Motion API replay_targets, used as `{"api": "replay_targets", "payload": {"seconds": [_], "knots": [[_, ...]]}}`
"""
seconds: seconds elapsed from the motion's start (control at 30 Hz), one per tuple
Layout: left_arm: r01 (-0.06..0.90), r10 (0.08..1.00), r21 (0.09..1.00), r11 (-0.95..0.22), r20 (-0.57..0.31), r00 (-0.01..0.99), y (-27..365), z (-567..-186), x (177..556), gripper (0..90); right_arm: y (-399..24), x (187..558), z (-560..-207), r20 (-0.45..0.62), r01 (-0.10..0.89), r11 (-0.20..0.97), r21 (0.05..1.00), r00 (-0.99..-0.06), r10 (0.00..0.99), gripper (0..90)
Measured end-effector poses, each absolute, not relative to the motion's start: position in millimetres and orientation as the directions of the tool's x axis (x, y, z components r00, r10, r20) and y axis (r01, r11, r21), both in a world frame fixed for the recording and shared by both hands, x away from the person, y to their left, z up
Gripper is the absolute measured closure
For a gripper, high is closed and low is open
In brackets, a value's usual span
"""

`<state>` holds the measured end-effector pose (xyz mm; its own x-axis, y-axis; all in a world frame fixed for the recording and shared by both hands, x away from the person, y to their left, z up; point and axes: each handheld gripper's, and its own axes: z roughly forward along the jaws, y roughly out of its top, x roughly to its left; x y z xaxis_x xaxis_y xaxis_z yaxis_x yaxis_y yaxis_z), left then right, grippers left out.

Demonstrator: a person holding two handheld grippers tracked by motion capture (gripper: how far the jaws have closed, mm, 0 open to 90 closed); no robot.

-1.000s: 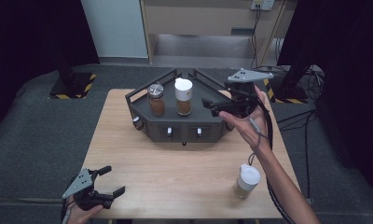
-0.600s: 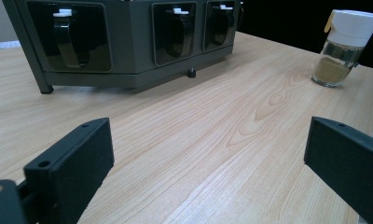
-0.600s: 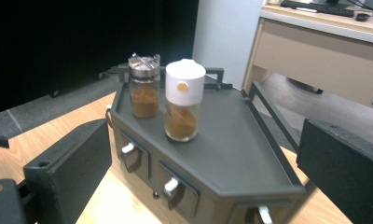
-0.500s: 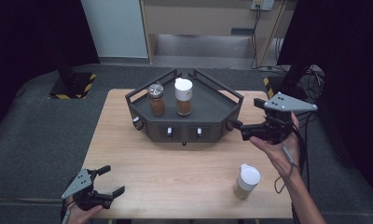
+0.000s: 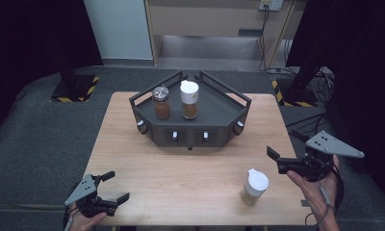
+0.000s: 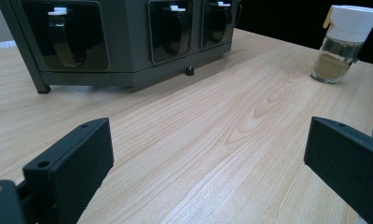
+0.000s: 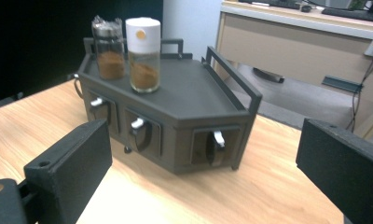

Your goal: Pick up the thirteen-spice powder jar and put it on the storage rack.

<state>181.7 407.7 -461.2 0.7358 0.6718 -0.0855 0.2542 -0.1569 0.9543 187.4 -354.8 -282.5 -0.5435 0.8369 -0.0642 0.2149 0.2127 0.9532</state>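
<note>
A dark grey rack (image 5: 214, 113) (image 7: 184, 88) (image 6: 124, 42) with small drawers stands at the table's far middle. On top of it are a silver-lidded spice jar (image 5: 161, 103) (image 7: 109, 46) and a white-capped spice jar (image 5: 189, 99) (image 7: 143, 48). A third white-capped jar (image 5: 254, 186) (image 6: 344, 43) stands on the table's near right. My right gripper (image 5: 282, 156) (image 7: 203, 172) is open and empty beyond the table's right edge, to the right of that jar. My left gripper (image 5: 115, 186) (image 6: 208, 161) is open and empty at the near left corner.
The wooden table (image 5: 190, 173) stands on grey floor. A pale cabinet (image 5: 214, 17) and cables (image 5: 265, 19) lie behind. Black stands with striped bases (image 5: 75, 89) sit at the back left and right.
My right gripper has drawn back from the rack's right side, moving toward the person and down past the table's right edge. The left gripper has stayed in place.
</note>
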Motion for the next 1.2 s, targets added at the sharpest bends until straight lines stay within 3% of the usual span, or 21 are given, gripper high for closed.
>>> {"api": "replay_targets", "payload": {"seconds": [0.6, 1.2], "knots": [[0.252, 0.676, 0.954, -0.160, -0.080, 0.732, 408, -461, 181, 0.5, -355, 137, -349, -0.044, 0.246, 0.153, 0.957, -0.399, 0.916, 2.9], [0.257, 0.682, 0.952, -0.164, -0.078, 0.727, 407, -460, 180, 0.5, -360, 124, -404, 0.023, 0.292, 0.082, 0.953, -0.339, 0.940, 3.2]]}}
